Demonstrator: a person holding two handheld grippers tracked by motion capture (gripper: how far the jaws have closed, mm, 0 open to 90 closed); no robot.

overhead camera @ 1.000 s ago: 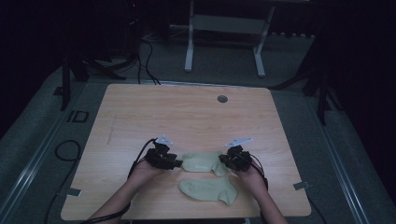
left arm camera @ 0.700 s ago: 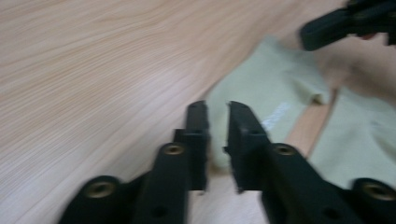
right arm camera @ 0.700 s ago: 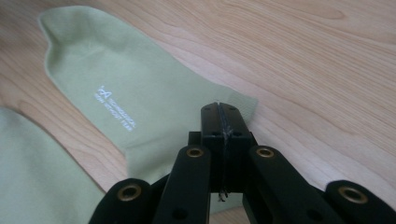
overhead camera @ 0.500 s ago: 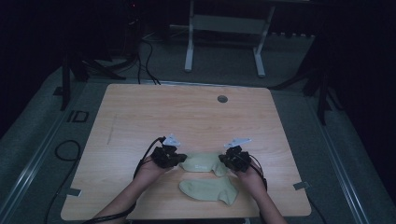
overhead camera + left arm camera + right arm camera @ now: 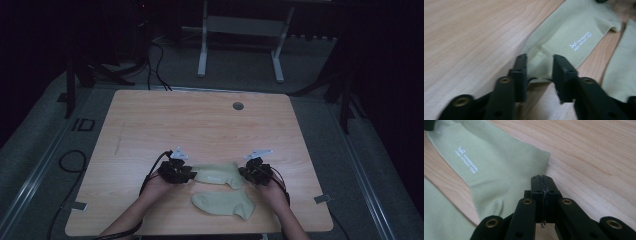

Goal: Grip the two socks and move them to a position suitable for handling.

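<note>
Holding the sock [image 5: 216, 174] near the table's [image 5: 150, 125] front edge: right gripper [image 5: 541, 180] clamped shut on its edge, left gripper's [image 5: 537, 68] jaws just reopened, apart around its other end.

Matt ribbed pale-green cloth sock [image 5: 574, 32], smooth grained wooden table [image 5: 200, 125], black matt plastic tongs

You are working in a dim room: light is falling from above onto the table [image 5: 200, 130], while everything around it is sinking into near-black. The high view is looking soft and grainy. In the left gripper view, blur is smearing the foreground at 6 o'clock.
</note>
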